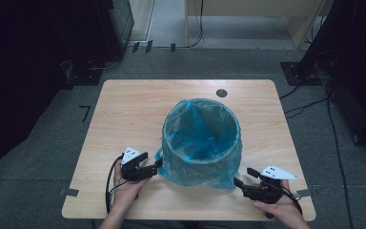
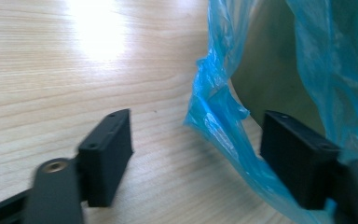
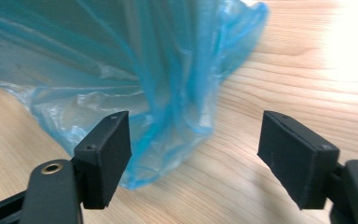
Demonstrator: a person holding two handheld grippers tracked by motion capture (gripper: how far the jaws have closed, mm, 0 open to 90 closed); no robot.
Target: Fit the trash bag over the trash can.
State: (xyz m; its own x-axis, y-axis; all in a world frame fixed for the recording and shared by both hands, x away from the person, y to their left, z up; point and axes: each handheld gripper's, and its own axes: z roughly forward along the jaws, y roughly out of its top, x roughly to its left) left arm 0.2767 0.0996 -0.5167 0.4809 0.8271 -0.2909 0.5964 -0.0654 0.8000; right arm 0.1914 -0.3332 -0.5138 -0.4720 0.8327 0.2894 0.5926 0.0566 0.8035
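2 grippers flank a bin lined with a blue plastic bag at the near middle of the wooden table, and you hold both low over the tabletop with the jaws spread wide and nothing pinched. Your left gripper points toward the bag's loose skirt at the bin's lower left side; in the left gripper view a crumpled fold of the blue film hangs in the gap between the 2 black jaws, close against the jaw at the right of that view, though you cannot tell whether it touches it, and the other jaw stands well clear of the film over bare wood. Your right gripper sits near the table's front right corner, aimed at the bag's lower right hem; in the right gripper view the bunched film lies on the table ahead of the jaws, trailing down beside the jaw at the left of that view, with the other jaw over bare wood. The bin stands upright, the bag's top folded over its rim and its loose lower edge spilling onto the table on both sides. A dark round grommet marks the table's far edge.
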